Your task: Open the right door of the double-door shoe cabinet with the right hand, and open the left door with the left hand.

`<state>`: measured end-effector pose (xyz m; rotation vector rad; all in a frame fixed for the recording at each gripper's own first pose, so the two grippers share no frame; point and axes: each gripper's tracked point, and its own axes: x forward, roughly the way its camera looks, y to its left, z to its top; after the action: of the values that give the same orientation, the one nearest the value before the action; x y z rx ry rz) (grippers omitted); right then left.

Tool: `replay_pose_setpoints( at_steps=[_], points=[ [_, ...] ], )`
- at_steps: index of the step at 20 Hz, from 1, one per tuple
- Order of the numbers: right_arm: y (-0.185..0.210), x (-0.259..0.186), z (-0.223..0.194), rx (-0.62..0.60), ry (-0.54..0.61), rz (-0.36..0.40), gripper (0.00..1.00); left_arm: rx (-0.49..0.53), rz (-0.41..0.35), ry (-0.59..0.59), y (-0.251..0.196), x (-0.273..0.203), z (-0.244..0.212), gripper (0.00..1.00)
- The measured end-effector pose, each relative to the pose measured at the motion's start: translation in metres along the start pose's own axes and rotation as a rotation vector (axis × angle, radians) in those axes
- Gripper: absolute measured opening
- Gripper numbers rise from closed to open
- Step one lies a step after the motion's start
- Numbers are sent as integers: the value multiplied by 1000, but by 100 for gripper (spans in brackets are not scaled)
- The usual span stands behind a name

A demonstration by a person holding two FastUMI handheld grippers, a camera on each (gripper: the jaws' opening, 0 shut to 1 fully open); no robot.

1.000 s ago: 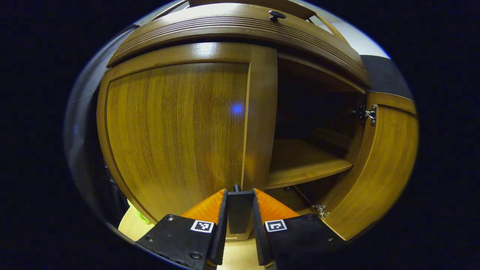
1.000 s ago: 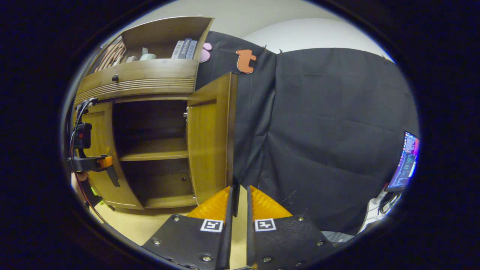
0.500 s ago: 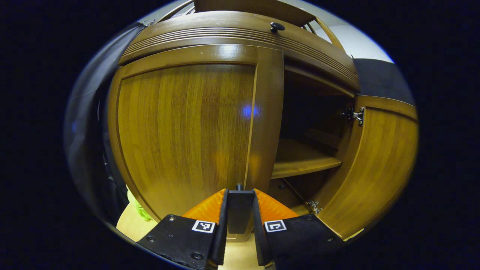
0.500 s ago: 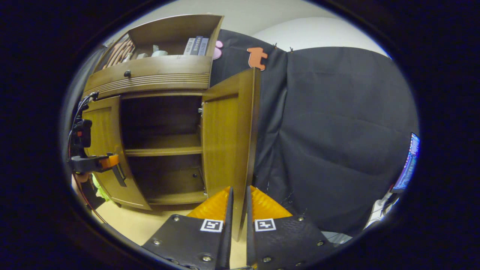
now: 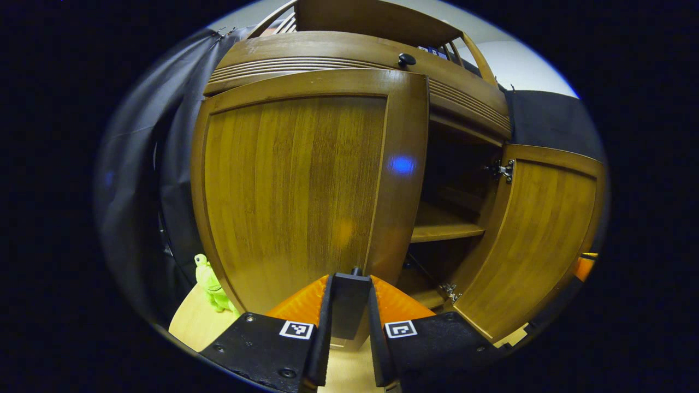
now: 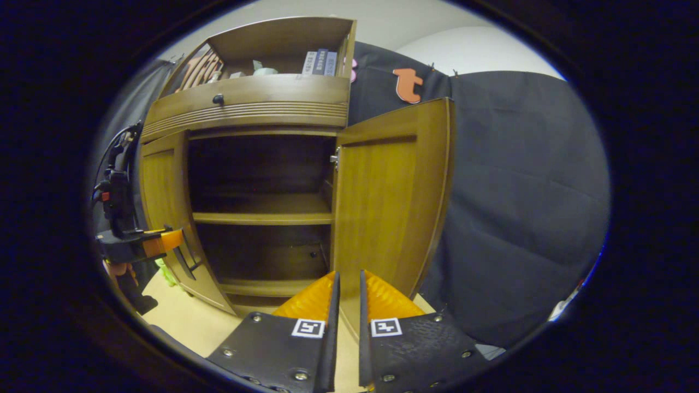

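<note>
Your right gripper (image 6: pixel 347 284) fingers sit nearly together at 6 o'clock, nothing between them. Right door (image 6: pixel 390 202) stands swung wide. Left gripper (image 6: pixel 183 254) at 9 o'clock is against the left door (image 6: pixel 158 202).

Right door (image 6: pixel 390 202) wide open — left door (image 5: pixel 297 191) ajar
</note>
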<state>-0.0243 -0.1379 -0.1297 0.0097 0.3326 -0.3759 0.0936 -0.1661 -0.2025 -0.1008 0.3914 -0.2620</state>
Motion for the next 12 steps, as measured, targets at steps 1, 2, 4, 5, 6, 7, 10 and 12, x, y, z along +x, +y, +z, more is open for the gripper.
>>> replay_pose_setpoints(
  at_steps=[1, 2, 4, 5, 6, 7, 10, 12],
  points=[
    [5, 2, 0, -2, 2, 14, 17, -3, 0, 1, 0, 0, 1, 35],
    [10, 3, 0, -5, 5, 29, 17, -6, 1, 3, 0, 0, 0, 34],
    [19, 6, -1, -11, 8, 57, 17, -12, 4, 5, 0, 0, 0, 34],
    [24, 7, 0, -14, 8, 71, 17, -16, 5, 6, 0, 0, 0, 35],
    [29, 9, 0, -17, 8, 84, 17, -20, 7, 7, 0, 0, 0, 34],
    [34, 10, 1, -21, 8, 97, 17, -24, 9, 9, 0, 0, 1, 34],
    [48, 14, 0, -32, 12, 135, 17, -32, 17, 10, 0, -2, 3, 35],
    [55, 15, -1, -38, 14, 157, 17, -41, 21, 9, 0, -2, 3, 35]
  ],
)
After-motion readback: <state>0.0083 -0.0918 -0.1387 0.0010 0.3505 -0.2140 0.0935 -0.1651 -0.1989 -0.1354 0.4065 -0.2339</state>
